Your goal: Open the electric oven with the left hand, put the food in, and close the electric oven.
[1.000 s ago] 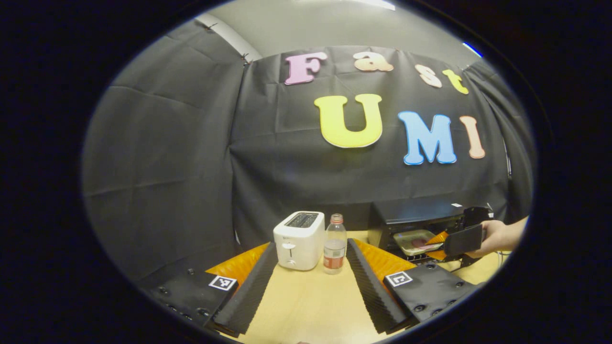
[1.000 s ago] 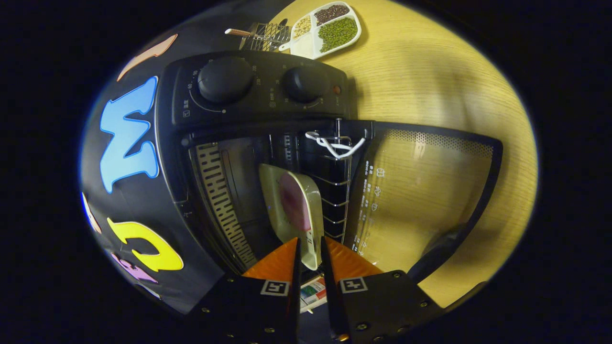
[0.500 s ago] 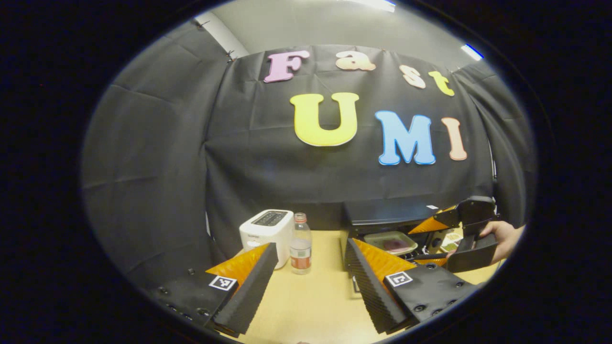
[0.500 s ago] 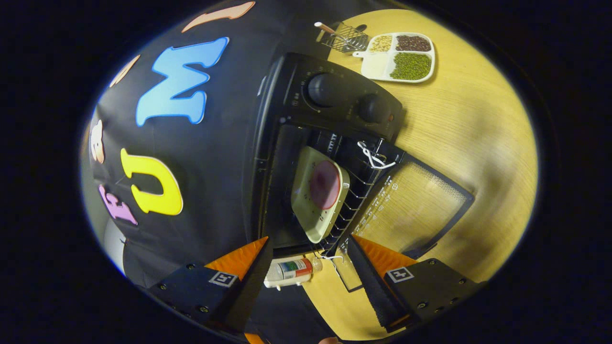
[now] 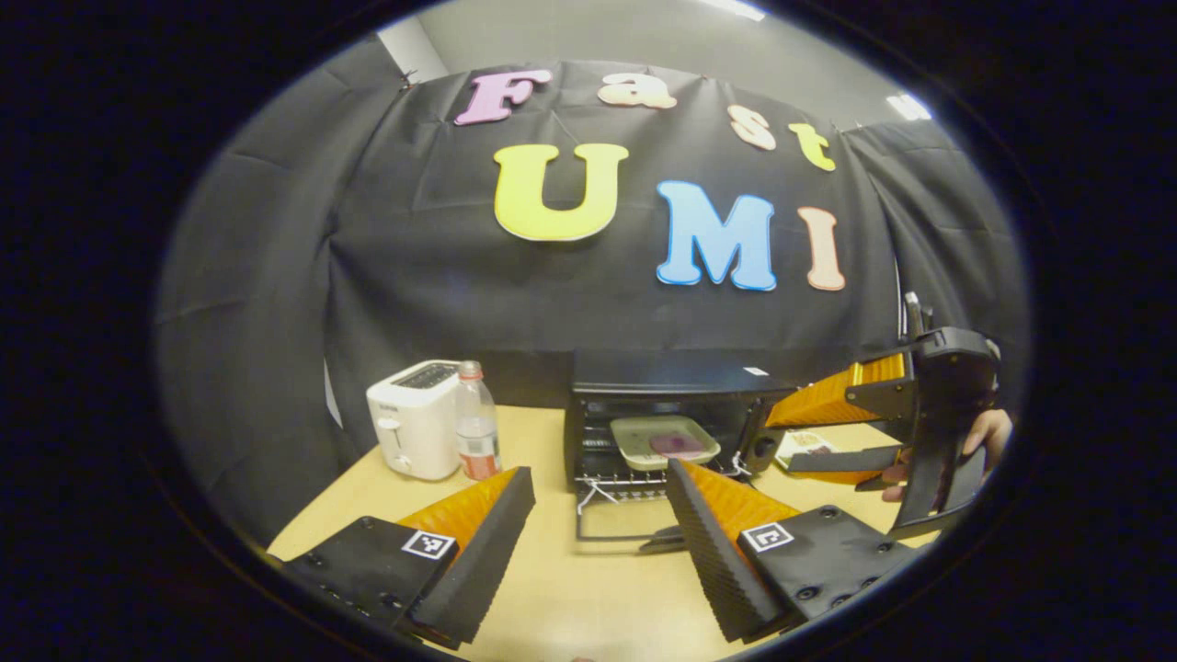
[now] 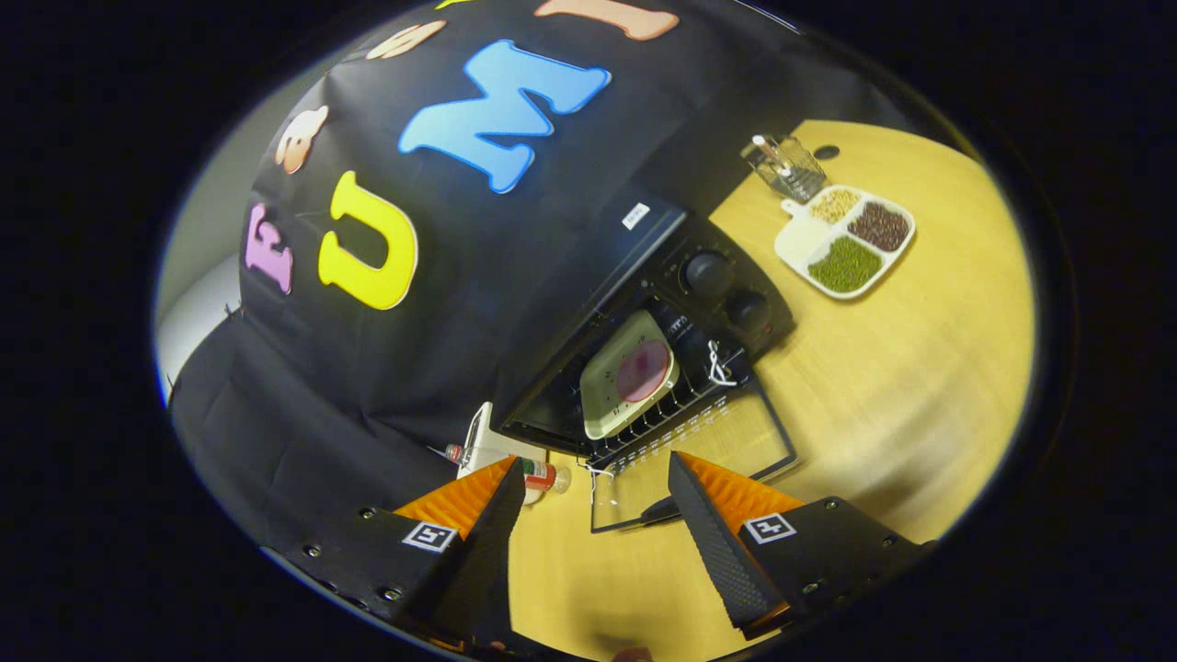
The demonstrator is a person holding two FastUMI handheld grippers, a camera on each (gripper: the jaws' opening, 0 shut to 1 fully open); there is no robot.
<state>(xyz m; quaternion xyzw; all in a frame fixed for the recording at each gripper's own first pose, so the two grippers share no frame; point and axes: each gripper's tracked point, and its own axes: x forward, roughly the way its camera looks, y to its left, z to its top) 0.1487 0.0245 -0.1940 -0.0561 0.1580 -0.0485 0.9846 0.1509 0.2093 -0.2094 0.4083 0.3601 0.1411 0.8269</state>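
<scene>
The black electric oven (image 5: pixel 676 377) stands at the back of the wooden table with its glass door (image 5: pixel 611 526) folded down flat. A pale green plate with a dark red patty (image 5: pixel 664 439) rests on the wire rack inside. My left gripper (image 5: pixel 598 515) hovers open and empty in front of the door. My right gripper (image 5: pixel 828 432) is held by a hand (image 5: pixel 988 432) to the right of the oven, open and empty. In the right gripper view the oven (image 6: pixel 634 303), plate (image 6: pixel 630 372) and lowered door (image 6: pixel 685 455) lie ahead of my open right gripper (image 6: pixel 593 524).
A white toaster (image 5: pixel 414 418) and a clear bottle (image 5: pixel 474 432) stand left of the oven. Right of it sit a divided tray of beans (image 6: pixel 846 241) and a wire holder (image 6: pixel 786 165). Bare tabletop (image 6: pixel 901 386) lies in front.
My right gripper let go of the plate on the oven rack, opened and drew back up and away. My left gripper swung right until it faced the oven.
</scene>
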